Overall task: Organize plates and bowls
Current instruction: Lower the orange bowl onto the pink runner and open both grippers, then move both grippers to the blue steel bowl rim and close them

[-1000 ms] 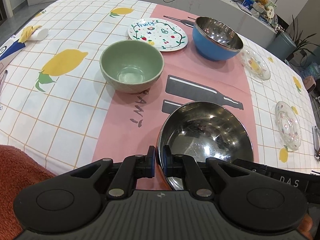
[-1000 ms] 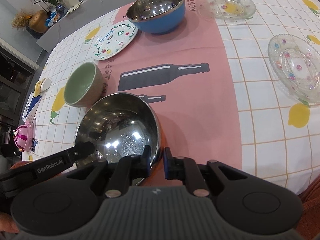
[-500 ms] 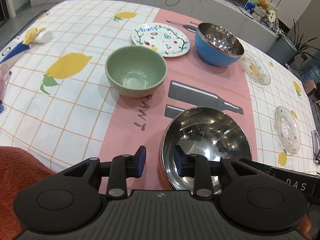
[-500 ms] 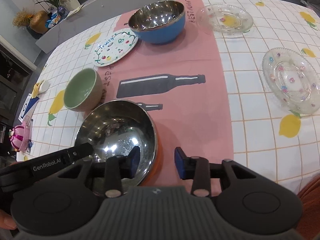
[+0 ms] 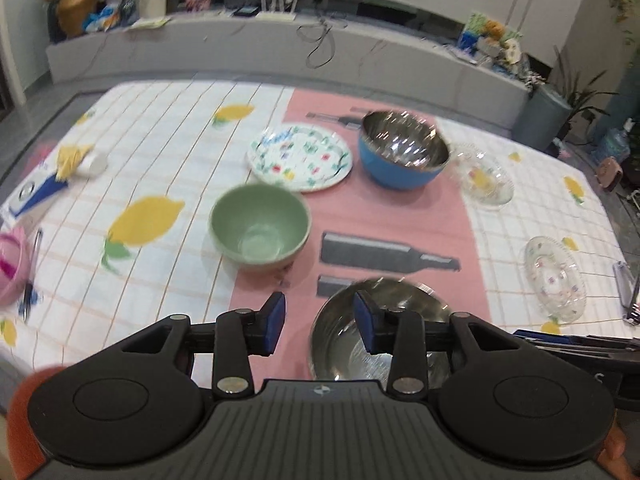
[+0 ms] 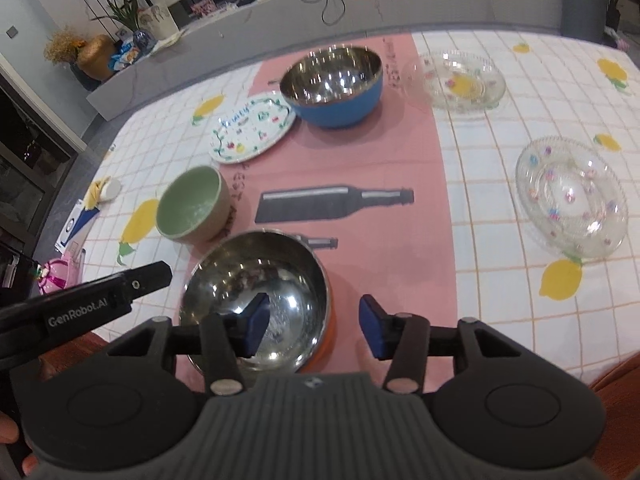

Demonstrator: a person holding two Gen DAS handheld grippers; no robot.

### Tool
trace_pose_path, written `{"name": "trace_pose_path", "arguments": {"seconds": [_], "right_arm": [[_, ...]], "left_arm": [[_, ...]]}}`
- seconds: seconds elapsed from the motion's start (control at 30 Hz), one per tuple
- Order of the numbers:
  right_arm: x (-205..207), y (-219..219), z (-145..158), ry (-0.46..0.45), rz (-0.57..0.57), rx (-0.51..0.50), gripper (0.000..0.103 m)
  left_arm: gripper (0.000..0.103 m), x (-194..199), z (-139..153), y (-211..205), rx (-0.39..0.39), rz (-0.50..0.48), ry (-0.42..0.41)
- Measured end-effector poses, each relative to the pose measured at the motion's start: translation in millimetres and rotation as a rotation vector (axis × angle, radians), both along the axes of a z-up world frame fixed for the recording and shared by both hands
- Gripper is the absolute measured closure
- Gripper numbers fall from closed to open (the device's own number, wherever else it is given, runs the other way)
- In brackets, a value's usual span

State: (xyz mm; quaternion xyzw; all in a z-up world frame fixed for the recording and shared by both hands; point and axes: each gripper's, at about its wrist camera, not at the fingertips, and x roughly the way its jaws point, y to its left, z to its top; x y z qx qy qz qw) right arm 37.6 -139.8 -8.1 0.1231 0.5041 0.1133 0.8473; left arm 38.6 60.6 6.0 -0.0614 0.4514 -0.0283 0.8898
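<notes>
Both our grippers have let go of the orange steel bowl [image 6: 256,296] and lifted; left gripper [image 5: 318,330] and right gripper [image 6: 314,328] have just been opening, jaws apart, empty, while the bowl sits on the pink runner [image 6: 380,240] beside the green bowl [image 6: 192,206]

A table under a lemon-print cloth [image 5: 160,152] carries three bowls, three plates and, seemingly, a pen [image 5: 31,272].

I'm working in a home's living and dining space: a table under a lemon-print tablecloth [image 5: 152,168] fills the lower frame, a long grey media console [image 5: 280,44] crosses the top, and potted plants [image 6: 128,12] and a gold vase [image 6: 94,56] stand upper left.
</notes>
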Motion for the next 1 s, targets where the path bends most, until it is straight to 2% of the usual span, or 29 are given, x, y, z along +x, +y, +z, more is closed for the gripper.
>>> {"name": "trace_pose_path", "arguments": {"seconds": [0.17, 0.43, 0.67, 0.9, 1.0], "right_arm": [[6, -3, 9, -0.029, -0.007, -0.006, 0.05], [31, -6, 17, -0.055, -0.007, -0.033, 0.045], [66, -8, 26, -0.079, -0.01, -0.076, 0.045], [113, -12, 26, -0.082, -0.031, -0.121, 0.045], [135, -13, 21, -0.073, -0.038, -0.131, 0.045]], "left_arm": [[0.058, 11, 13, -9, -0.016, -0.046, -0.027], [0.058, 36, 19, -24, 0.04, -0.092, -0.062], [0.058, 71, 17, -25, 0.018, -0.112, -0.045], [0.058, 112, 12, -27, 0.053, -0.112, -0.031], [0.058, 133, 6, -25, 0.031, -0.117, 0.001]]}}
